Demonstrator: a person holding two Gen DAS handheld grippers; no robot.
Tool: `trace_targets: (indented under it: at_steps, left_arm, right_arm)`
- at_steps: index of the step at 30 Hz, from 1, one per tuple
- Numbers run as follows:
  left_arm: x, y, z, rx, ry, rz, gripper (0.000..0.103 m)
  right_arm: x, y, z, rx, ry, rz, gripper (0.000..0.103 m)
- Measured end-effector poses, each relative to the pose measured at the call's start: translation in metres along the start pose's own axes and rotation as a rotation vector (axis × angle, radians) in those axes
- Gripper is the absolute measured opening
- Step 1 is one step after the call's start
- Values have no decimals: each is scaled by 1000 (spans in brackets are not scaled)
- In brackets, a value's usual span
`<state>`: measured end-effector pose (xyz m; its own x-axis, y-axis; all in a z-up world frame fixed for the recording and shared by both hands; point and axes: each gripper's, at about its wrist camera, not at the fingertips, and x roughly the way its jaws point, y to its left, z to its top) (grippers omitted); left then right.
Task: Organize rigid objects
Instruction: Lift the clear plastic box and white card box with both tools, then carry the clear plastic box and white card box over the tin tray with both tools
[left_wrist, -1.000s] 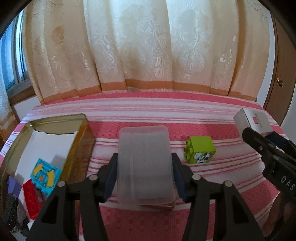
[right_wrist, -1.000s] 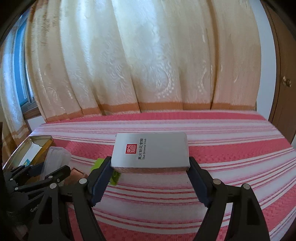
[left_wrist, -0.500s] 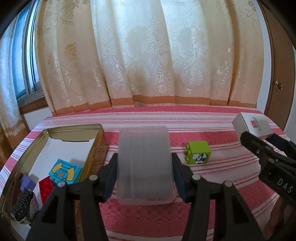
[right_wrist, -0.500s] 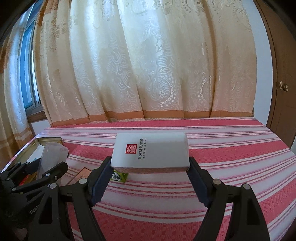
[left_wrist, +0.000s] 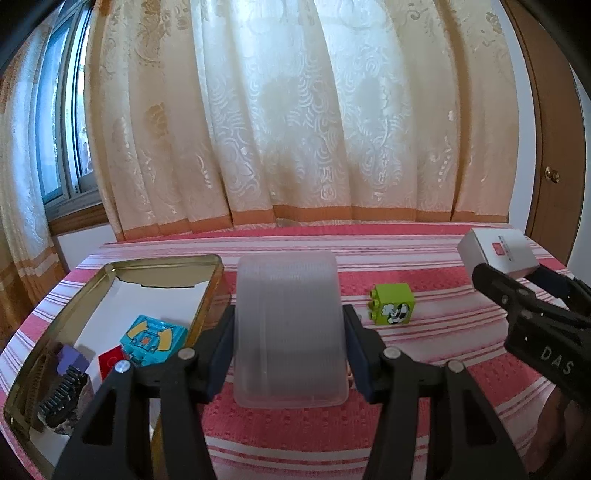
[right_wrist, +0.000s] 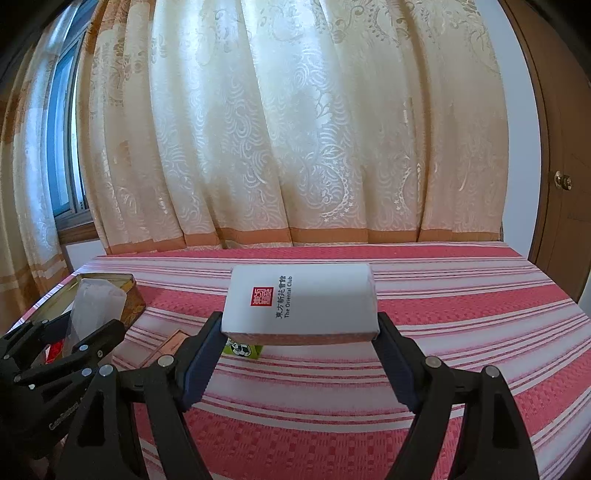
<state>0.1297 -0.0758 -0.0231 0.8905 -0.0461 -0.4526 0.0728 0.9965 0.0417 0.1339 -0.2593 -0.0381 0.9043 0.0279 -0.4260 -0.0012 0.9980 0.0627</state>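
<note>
Left hand-held gripper (left_wrist: 290, 343) clamps a clear box (left_wrist: 290, 328) beside the tin (left_wrist: 162, 264), right one (right_wrist: 299, 352) a white box (right_wrist: 301, 302), green block (left_wrist: 392, 309) between; both lifted since.

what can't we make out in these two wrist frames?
- Green block: right wrist view, mostly hidden behind the white box.
- Tin contents: left wrist view, near corner cut off by the left claw; dark toothed item unidentifiable.
- Clear case: contents not discernible.
- Flat brown thing: right wrist view, partly covered by claw arms.
</note>
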Motion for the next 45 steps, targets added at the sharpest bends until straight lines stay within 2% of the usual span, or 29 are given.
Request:
trace_targets:
  at_steps: [45]
  left_arm:
    - [-39, 20, -13, -35, -105, -8, 54]
  right_arm:
    - [-43, 25, -13, -39, -110, 35, 81]
